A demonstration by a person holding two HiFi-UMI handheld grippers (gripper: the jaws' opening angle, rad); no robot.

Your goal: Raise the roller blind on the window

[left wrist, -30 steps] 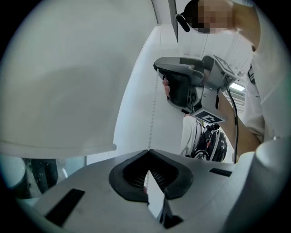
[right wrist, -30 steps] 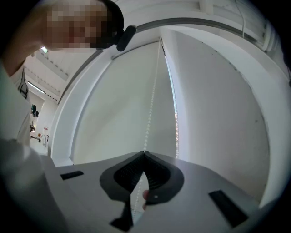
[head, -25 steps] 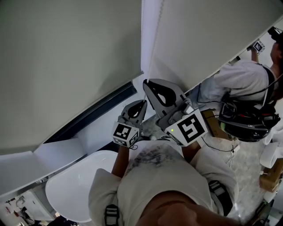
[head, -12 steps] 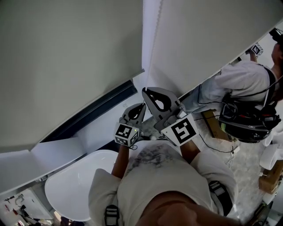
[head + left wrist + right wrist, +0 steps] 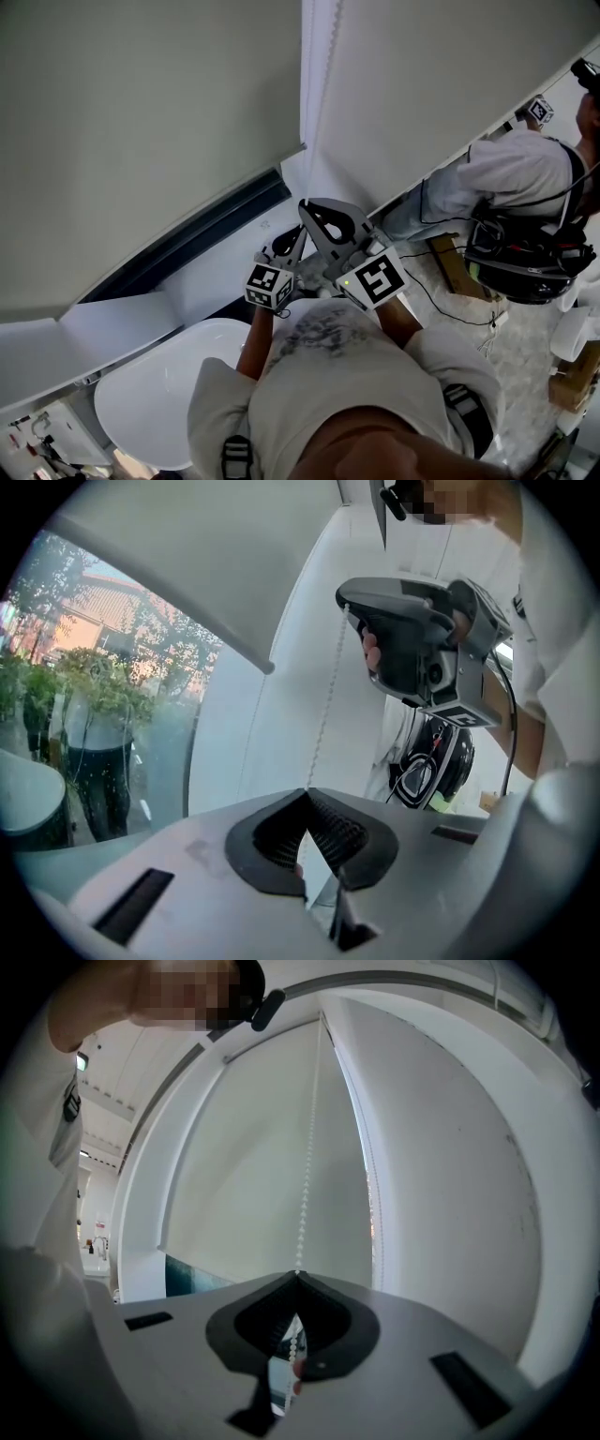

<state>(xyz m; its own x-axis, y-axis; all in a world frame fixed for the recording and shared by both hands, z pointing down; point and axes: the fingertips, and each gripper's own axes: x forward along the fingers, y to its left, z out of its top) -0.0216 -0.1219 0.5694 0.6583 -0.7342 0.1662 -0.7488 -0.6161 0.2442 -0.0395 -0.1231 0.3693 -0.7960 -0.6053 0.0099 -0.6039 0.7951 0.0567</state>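
A pale roller blind (image 5: 141,122) covers most of the window, its bottom edge (image 5: 187,602) above a strip of bare glass (image 5: 103,714). A white bead chain (image 5: 307,1166) hangs beside the blind. In the left gripper view the bead chain (image 5: 328,705) runs down into my left gripper (image 5: 305,794), which is shut on it. My right gripper (image 5: 297,1276) is shut on the same chain a little higher, and beads show through behind its jaws. In the head view the right gripper (image 5: 306,206) sits just above the left gripper (image 5: 291,242), both close to the window frame.
A second blind (image 5: 450,84) hangs to the right. Another person (image 5: 506,169) stands at the right with a marker cube (image 5: 539,110) raised and black gear (image 5: 525,258) at the waist. A white rounded tabletop (image 5: 159,394) lies below the sill (image 5: 122,323). Boxes (image 5: 572,384) stand on the floor.
Both grippers have come down together along the chain, staying shut on it. The blind's bottom corner has crept up slightly.
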